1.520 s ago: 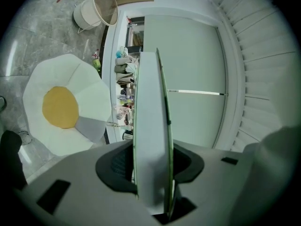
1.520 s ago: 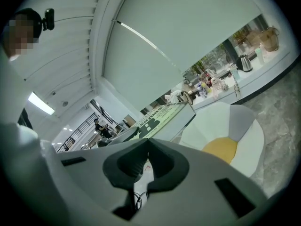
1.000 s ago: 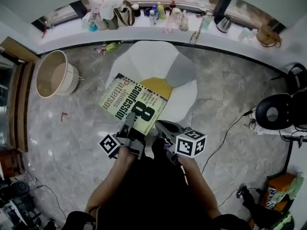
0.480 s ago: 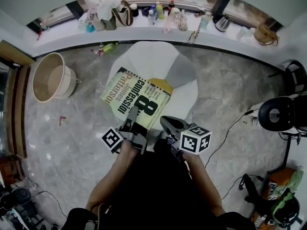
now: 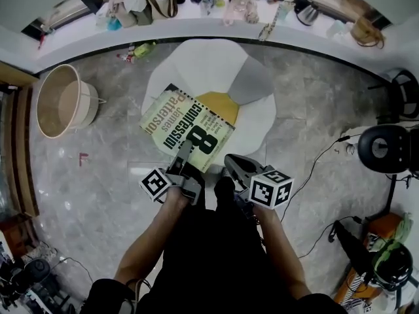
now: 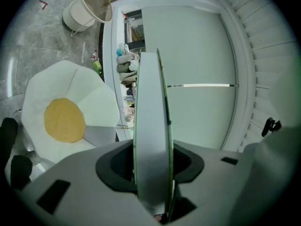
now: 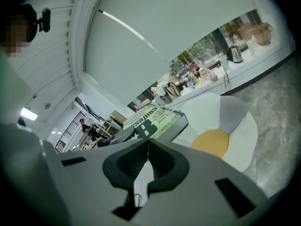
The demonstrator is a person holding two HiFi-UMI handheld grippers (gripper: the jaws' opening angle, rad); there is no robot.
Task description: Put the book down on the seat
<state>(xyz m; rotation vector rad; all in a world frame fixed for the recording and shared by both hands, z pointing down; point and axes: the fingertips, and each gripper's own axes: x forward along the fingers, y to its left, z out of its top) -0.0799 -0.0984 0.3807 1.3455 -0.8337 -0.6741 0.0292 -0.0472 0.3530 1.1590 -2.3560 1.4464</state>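
Grey marbled floor (image 5: 98, 175) fills the room below the person, whose forearms reach forward with a gripper in each hand. Nearest on the right, the right gripper (image 5: 230, 159) has its jaws pressed together on nothing. It sits just beside the book's near corner, seemingly idle, since one grip is enough for this load. The left gripper (image 5: 186, 149) pinches the book (image 5: 186, 127) by its near edge. Its own view shows the block of pages edge-on, wedged between the pads, and the gripper looks rolled on its side, probably so the cover faces up and can meet the cushion flat. The book appears to hang in the air, cover up, partly above the seat (image 5: 216, 64) and partly out over the floor to its left. It covers one side of the yellow centre (image 5: 224, 107), so I judge it needs carrying further in before lowering. Farther left stands a bucket (image 5: 62, 100). Beyond the seat runs a ledge (image 5: 196, 30) crowded with bags (image 5: 160, 4), bottles and a kettle (image 5: 306, 13).
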